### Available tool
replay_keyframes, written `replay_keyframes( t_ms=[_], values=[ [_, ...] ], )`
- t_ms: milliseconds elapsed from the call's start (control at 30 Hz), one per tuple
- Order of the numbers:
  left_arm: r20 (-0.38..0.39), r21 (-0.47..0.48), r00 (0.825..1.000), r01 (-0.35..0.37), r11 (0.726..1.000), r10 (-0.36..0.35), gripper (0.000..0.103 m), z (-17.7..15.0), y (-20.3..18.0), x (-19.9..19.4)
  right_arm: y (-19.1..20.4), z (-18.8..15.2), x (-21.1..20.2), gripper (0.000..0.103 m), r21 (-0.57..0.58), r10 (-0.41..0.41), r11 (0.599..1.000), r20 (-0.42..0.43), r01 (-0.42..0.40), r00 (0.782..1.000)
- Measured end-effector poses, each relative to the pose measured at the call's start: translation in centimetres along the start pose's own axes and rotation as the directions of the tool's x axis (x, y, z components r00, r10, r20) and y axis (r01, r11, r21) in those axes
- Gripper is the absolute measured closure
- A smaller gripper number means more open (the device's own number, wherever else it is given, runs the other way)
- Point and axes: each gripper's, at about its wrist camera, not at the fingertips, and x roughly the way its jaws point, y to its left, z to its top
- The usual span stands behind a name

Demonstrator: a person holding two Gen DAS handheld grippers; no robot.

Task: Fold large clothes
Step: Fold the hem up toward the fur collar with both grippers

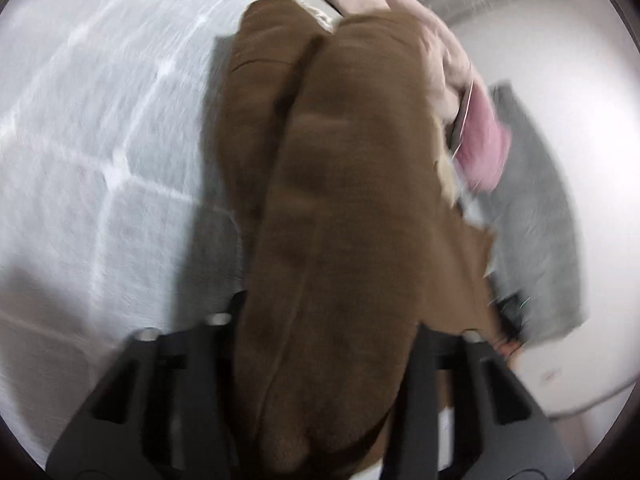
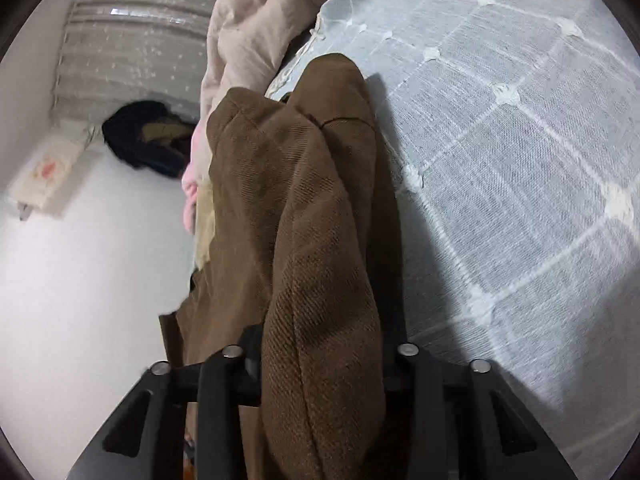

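A large brown woven garment [image 1: 344, 208] hangs bunched in thick folds in front of both cameras. My left gripper [image 1: 328, 344] is shut on it, the cloth filling the space between the black fingers [image 1: 192, 360]. In the right wrist view the same brown garment [image 2: 304, 240] hangs from my right gripper [image 2: 320, 360], which is shut on a fold of it. The garment's far end reaches over the grey bedspread [image 2: 500, 140]. The fingertips of both grippers are hidden by cloth.
The bedspread [image 1: 100, 120] has a white grid of tufts. A beige and pink quilt [image 2: 248, 32] lies at its edge, with pink fabric [image 1: 484, 148] beside the garment. A grey mat [image 1: 536, 220], a dark garment [image 2: 148, 140] and a power strip [image 2: 44, 180] lie on the white floor.
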Motion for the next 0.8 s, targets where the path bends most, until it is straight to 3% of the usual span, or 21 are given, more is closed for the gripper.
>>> replay_keyframes(
  t_ms=[67, 133, 233, 400, 533, 600, 667, 733, 800],
  values=[
    [0.085, -0.013, 0.996, 0.042, 0.999, -0.040, 0.078, -0.2, -1.2, -2.0, 1.9, -0.7, -1.2, 0.077, -0.060, -0.031, 0.998, 0.061, 0.035, 0.998],
    [0.151, -0.003, 0.983, 0.102, 0.995, -0.100, 0.080, -0.6, -3.1, -4.5, 3.6, -1.3, -3.4, 0.082, -0.054, 0.019, 0.998, 0.126, -0.012, 0.992],
    [0.200, 0.062, 0.970, 0.125, 0.990, -0.135, 0.082, -1.7, -7.2, -8.5, 6.5, -2.2, -6.2, 0.086, -0.074, 0.053, 0.996, 0.162, -0.041, 0.985],
    [0.246, 0.156, 0.951, 0.152, 0.976, -0.187, 0.082, -4.7, -10.8, -15.3, 10.1, -5.1, -12.0, 0.089, -0.134, 0.107, 0.988, 0.209, -0.080, 0.972],
    [0.188, 0.166, 0.965, 0.152, 0.974, -0.183, 0.081, -7.5, -9.6, -18.7, 9.5, -8.1, -15.9, 0.089, -0.147, 0.119, 0.985, 0.180, -0.093, 0.977],
    [0.146, 0.178, 0.984, 0.079, 0.981, -0.106, 0.079, -9.5, -8.3, -17.9, 9.1, -10.0, -16.5, 0.088, -0.174, 0.085, 0.983, 0.143, -0.060, 0.986],
    [0.103, 0.178, 0.994, -0.040, 0.983, 0.021, 0.073, -10.7, -6.5, -15.7, 8.0, -11.6, -15.5, 0.087, -0.181, -0.020, 0.983, 0.098, 0.037, 0.995],
    [0.031, 0.151, 0.979, -0.203, 0.967, 0.201, 0.069, -11.8, -3.3, -12.1, 5.8, -12.8, -13.4, 0.083, -0.159, -0.154, 0.975, 0.038, 0.159, 0.987],
    [0.023, 0.102, 0.942, -0.336, 0.936, 0.336, 0.065, -12.0, -0.6, -11.1, 3.4, -13.2, -11.4, 0.069, -0.133, -0.311, 0.942, -0.007, 0.307, 0.950]
  ],
)
